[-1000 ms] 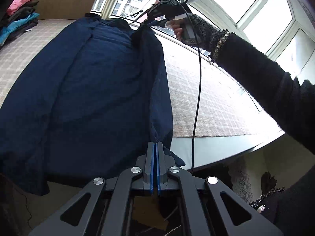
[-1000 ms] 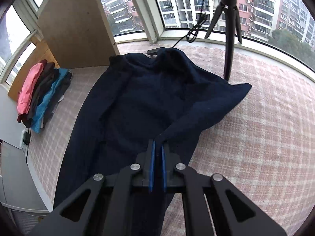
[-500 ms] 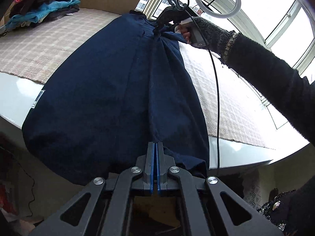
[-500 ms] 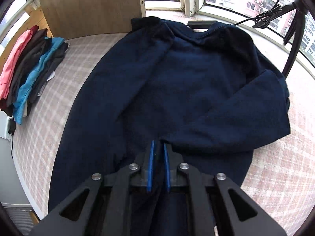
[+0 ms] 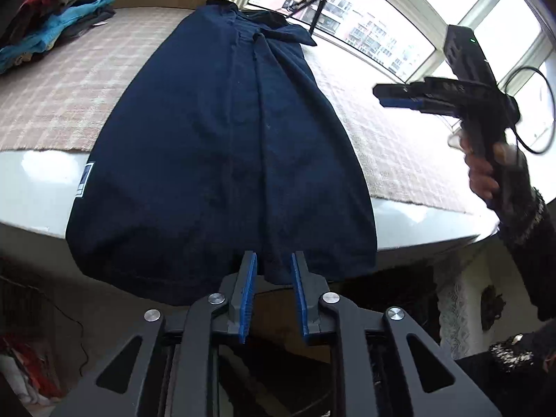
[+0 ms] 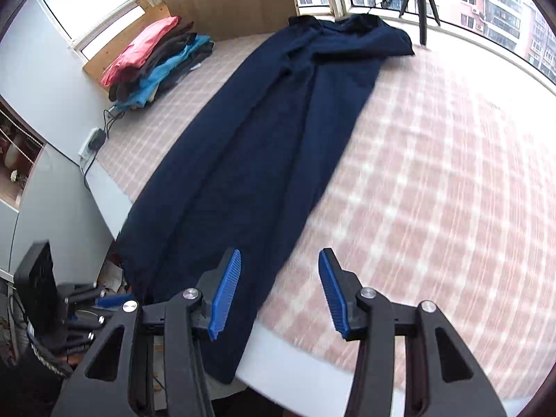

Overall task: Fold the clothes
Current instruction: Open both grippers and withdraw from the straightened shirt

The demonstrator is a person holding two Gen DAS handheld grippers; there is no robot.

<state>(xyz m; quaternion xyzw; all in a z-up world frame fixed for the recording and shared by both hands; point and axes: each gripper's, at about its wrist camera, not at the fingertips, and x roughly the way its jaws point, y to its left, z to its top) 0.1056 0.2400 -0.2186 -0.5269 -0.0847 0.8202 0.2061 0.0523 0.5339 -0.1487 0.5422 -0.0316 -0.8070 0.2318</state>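
On the checked beige-and-pink cloth (image 6: 434, 160) that covers the white desk (image 5: 38, 187), we see the dark navy blue garment (image 5: 226, 146) lying lengthwise, both sides folded in toward its middle so that it forms a long narrow strip. Its collar end reaches the far edge by the window, and its hem hangs over the near edge of the desk. We hold the left tool (image 5: 273, 271) just at that hanging hem; its blue-padded jaws are opening, a fold of the hem sits between them, and the pads no longer press on it. Our right tool (image 6: 279, 288) hovers above the near edge of the desk, just to the right of the garment, its jaws opening with nothing between them. From the left wrist view, the right tool appears well off to the right, gripped by a hand (image 5: 486, 170) in a dark sleeve. A stack of folded clothes in pink, dark and turquoise (image 6: 156, 59) rests at the far left corner. A black tripod (image 6: 420, 3) stands beside the collar, probably on the window sill, though the fisheye bend makes this uncertain.
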